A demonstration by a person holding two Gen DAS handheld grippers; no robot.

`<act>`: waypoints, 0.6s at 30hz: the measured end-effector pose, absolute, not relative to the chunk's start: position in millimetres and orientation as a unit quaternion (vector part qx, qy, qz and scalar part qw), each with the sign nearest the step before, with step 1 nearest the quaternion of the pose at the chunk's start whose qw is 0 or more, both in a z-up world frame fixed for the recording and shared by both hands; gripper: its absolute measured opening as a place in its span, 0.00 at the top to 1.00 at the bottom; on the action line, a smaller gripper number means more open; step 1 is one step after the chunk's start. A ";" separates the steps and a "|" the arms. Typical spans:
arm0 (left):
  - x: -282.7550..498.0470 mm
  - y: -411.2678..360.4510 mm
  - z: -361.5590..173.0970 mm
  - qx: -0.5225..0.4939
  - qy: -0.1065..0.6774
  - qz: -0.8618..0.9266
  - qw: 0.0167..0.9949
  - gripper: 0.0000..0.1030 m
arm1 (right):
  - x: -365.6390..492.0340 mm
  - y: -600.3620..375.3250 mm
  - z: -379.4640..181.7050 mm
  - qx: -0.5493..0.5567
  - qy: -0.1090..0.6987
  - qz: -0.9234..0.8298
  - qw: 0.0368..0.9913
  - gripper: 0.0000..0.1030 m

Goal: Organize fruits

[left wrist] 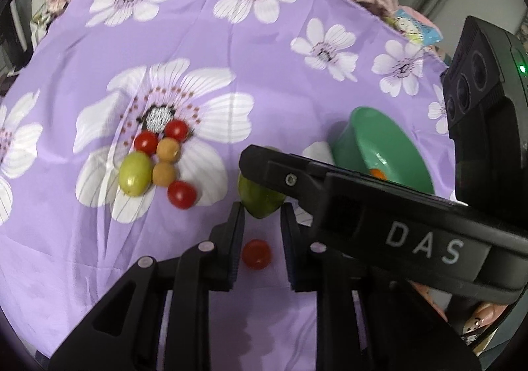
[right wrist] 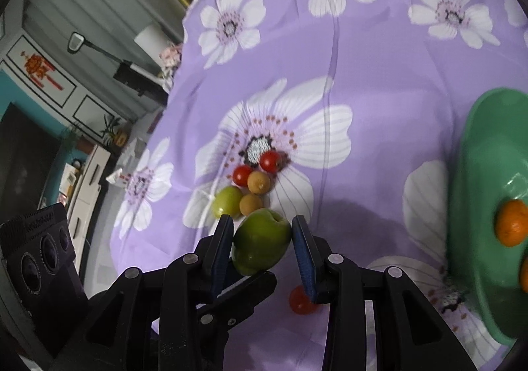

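The right gripper (right wrist: 260,244) has its jaws clamped on a green apple (right wrist: 262,244). The left gripper (left wrist: 262,240) has its jaws together and empty. Ahead lies a fruit cluster (left wrist: 155,160) amid bare cloth; the green bowl (right wrist: 475,206), rightward, is cut off by the frame edge.

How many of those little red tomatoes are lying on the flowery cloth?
4. Two red tomatoes sit at the far end of the fruit cluster, one at its near end, and one lies alone nearer the camera. More could be hidden behind the grippers.
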State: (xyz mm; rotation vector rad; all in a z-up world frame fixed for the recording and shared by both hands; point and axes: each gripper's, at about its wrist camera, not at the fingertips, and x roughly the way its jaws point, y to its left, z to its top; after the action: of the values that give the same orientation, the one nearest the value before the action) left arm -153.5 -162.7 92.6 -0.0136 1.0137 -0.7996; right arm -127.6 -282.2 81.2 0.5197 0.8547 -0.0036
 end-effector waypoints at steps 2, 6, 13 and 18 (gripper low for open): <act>-156.4 -165.1 99.4 -0.006 0.463 -0.380 0.801 0.79 | -132.3 -282.2 89.2 0.245 0.399 -0.005 0.884 0.62; -160.3 -172.1 109.6 -0.003 0.449 -0.393 0.803 0.79 | -142.7 -286.1 102.1 0.245 0.382 -0.014 0.891 0.62; -170.9 -186.2 125.1 0.009 0.430 -0.413 0.803 0.79 | -161.3 -300.4 117.7 0.248 0.354 -0.030 0.901 0.62; -177.5 -199.1 133.3 0.023 0.413 -0.425 0.805 0.81 | -174.6 -310.5 127.4 0.254 0.339 -0.033 0.905 0.62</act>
State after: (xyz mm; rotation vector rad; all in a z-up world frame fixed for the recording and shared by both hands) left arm -177.5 -199.1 133.3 0.0492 0.8842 -0.9110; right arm -174.6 -310.5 127.4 0.5240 0.6996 -0.0683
